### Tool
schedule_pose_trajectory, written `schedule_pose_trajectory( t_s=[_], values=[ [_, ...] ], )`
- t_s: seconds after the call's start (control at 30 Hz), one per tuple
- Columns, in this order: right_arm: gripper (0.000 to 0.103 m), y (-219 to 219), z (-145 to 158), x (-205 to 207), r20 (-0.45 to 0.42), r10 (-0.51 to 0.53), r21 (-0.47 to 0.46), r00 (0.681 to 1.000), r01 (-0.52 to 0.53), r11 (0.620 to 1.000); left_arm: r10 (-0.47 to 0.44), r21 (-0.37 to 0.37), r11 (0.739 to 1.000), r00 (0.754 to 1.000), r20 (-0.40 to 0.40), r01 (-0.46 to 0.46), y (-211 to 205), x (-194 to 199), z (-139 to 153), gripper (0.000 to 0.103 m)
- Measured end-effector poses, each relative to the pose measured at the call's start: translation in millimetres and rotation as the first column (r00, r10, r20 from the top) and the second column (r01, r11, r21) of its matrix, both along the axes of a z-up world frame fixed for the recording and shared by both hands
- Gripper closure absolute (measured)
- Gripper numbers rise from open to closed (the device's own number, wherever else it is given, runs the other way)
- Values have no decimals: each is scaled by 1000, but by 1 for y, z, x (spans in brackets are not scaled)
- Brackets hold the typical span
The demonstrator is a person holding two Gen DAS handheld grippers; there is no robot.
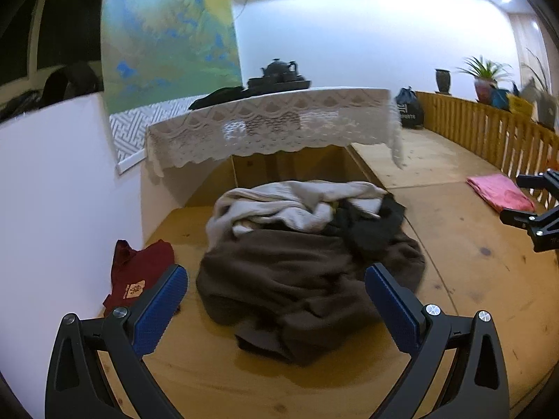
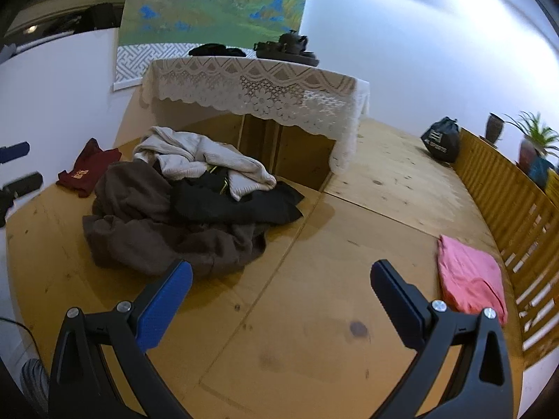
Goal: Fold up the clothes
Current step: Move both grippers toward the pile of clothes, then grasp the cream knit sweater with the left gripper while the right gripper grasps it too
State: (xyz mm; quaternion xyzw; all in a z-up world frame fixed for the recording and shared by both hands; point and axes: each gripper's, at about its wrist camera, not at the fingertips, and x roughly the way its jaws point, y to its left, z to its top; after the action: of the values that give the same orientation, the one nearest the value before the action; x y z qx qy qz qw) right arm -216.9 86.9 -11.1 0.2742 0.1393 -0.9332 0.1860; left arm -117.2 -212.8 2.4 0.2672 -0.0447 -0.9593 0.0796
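Observation:
A heap of clothes lies on the wooden floor: a brown garment (image 1: 300, 279) in front, a cream one (image 1: 286, 202) behind, a black one (image 1: 374, 223) to the right. The same heap shows in the right wrist view, brown (image 2: 150, 230), cream (image 2: 202, 160), black (image 2: 237, 202). My left gripper (image 1: 276, 289) is open and empty, hovering just before the brown garment. My right gripper (image 2: 281, 279) is open and empty over bare floor, right of the heap; it also shows at the right edge of the left wrist view (image 1: 534, 216). A folded pink cloth (image 2: 468, 279) lies at right.
A dark red shirt (image 1: 136, 272) lies by the white wall at left. A low table with a lace cloth (image 1: 272, 122) and a tea set stands behind the heap. A wooden railing (image 2: 506, 202) runs along the right. A dark bag (image 2: 442, 139) sits far right.

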Motion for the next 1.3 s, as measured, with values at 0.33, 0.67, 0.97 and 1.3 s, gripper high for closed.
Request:
schedule_pose_trajectory(
  t_s=[0.33, 0.67, 0.97, 1.3],
  values=[
    [0, -54, -17, -112, 25, 24, -2, 999, -24, 1000, -26, -78, 997, 999, 30, 29, -61, -80, 2, 1],
    [0, -92, -53, -213, 69, -8, 103, 998, 0, 995, -77, -82, 993, 991, 114, 86, -73, -189, -19, 1],
    [0, -116, -80, -265, 181, 30, 22, 983, -34, 999, -57, -39, 997, 983, 172, 65, -77, -252, -42, 1],
    [5, -116, -97, -267, 251, 56, -27, 966, -51, 998, -203, -167, 957, 960, 192, 236, -14, -261, -49, 1]
  ],
)
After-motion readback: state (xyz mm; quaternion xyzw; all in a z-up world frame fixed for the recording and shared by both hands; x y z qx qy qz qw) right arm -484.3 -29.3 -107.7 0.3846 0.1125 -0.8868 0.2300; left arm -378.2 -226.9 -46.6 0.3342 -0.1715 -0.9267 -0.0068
